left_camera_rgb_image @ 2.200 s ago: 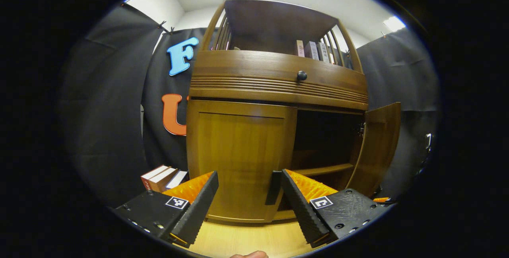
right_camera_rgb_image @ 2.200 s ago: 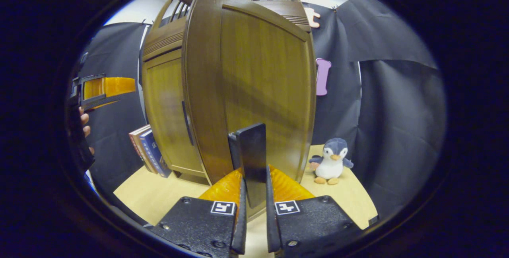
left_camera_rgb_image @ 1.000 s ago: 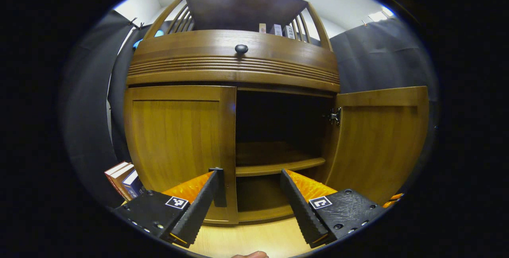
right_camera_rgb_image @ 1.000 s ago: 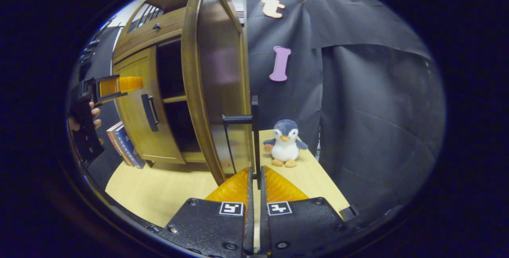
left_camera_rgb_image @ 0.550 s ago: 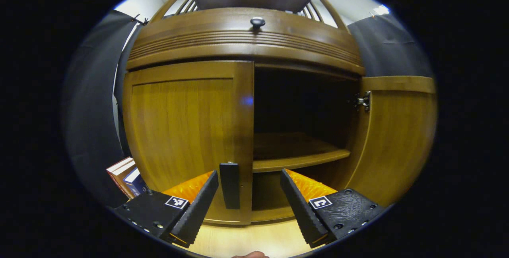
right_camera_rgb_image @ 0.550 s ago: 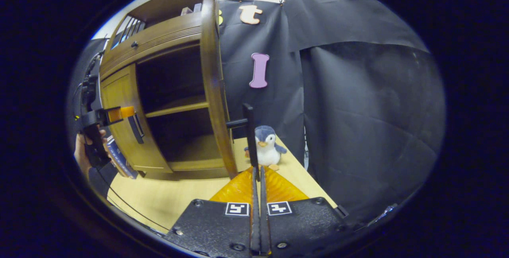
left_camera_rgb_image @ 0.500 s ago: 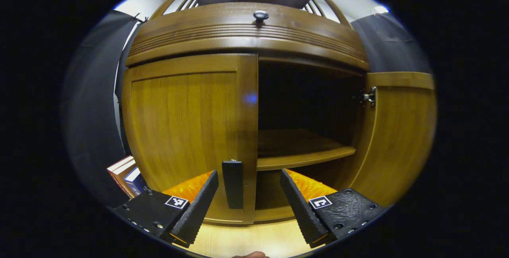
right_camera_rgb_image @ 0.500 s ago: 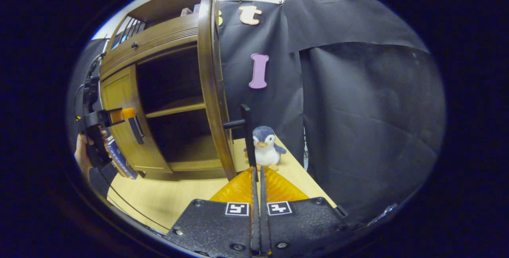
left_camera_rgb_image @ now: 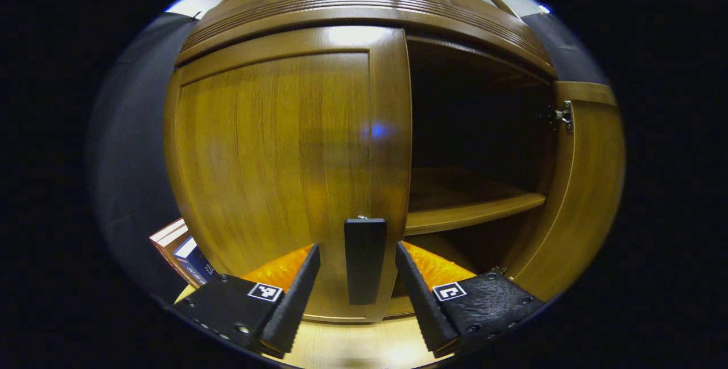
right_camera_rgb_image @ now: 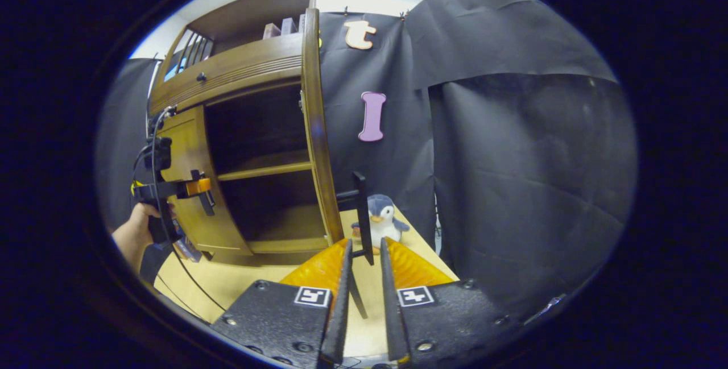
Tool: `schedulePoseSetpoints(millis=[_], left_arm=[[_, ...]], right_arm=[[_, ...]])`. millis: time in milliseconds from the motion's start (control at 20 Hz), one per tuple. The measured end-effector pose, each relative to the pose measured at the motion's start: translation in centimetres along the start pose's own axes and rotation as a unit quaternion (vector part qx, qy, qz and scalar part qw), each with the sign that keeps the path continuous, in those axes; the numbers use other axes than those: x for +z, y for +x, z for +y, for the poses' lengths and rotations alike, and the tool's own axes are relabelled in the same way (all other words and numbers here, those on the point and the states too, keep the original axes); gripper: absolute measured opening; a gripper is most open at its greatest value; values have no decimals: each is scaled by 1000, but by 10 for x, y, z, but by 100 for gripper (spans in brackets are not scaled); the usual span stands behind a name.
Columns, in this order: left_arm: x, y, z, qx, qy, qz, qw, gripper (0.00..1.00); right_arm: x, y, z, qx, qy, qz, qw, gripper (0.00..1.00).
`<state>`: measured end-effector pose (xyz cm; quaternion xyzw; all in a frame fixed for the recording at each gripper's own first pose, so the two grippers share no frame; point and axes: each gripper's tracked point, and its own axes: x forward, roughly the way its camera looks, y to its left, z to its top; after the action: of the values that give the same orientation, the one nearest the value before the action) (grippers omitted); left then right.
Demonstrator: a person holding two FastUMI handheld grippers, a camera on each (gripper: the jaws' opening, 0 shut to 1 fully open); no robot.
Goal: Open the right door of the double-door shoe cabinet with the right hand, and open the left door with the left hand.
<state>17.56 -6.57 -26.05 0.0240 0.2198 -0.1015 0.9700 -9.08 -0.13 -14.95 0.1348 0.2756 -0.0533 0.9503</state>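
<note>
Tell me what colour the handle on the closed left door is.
Black. The handle on the left door shows best in the left gripper view.

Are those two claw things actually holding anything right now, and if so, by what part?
Neither is. The left gripper is open around the left door's handle, fingers apart from it. The right gripper is open around the right door's handle.

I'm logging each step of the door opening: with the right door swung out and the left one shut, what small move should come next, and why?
Probably close the left gripper on the black bar handle of the closed left wooden door. That handle stands between its open fingers, untouched. The right wooden door already stands wide open, and the right gripper has parted around that door's handle.
</note>
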Motion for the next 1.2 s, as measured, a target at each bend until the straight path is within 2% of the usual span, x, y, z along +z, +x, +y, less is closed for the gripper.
schedulePoseSetpoints(millis=[50,100,150,200,250,300,400,550,600,650,750,800,850,1200], left_arm=[[-3,2,1,3,2,1,1000,78],[-6,4,3,6,3,0,1000,76],[-8,7,4,4,8,-1,1000,76],[-8,9,4,1,12,-2,1000,82],[-8,13,1,-9,17,-5,1000,56],[-7,14,0,-11,20,-5,1000,65],[-6,13,-6,-28,25,-14,999,55],[-8,14,-9,-42,13,-30,999,26],[-7,10,-8,-44,13,-29,998,31],[-7,14,-8,-44,14,-27,999,31],[-8,14,-10,-45,13,-24,999,25],[-8,14,-9,-45,15,-22,999,34],[-9,12,-9,-45,14,-21,999,26],[-12,-4,-7,-50,14,-20,998,26]], right_arm=[[1,-2,1,2,-3,0,1000,39],[1,-4,1,3,-5,-1,1000,44],[2,-6,2,6,-7,-4,1000,48],[3,-8,4,11,-9,-7,1000,49],[4,-10,5,15,-10,-9,1000,49],[5,-11,7,20,-13,-11,1000,49],[7,-13,10,26,-19,-17,999,50],[6,-11,18,44,-25,-19,999,50],[6,-11,20,48,-27,-19,998,49],[7,-11,23,52,-29,-20,998,49],[10,-10,28,60,-36,-22,997,50],[10,-10,31,62,-40,-25,997,49],[11,-10,33,66,-43,-27,997,49],[10,-7,47,79,-52,-33,995,49]])
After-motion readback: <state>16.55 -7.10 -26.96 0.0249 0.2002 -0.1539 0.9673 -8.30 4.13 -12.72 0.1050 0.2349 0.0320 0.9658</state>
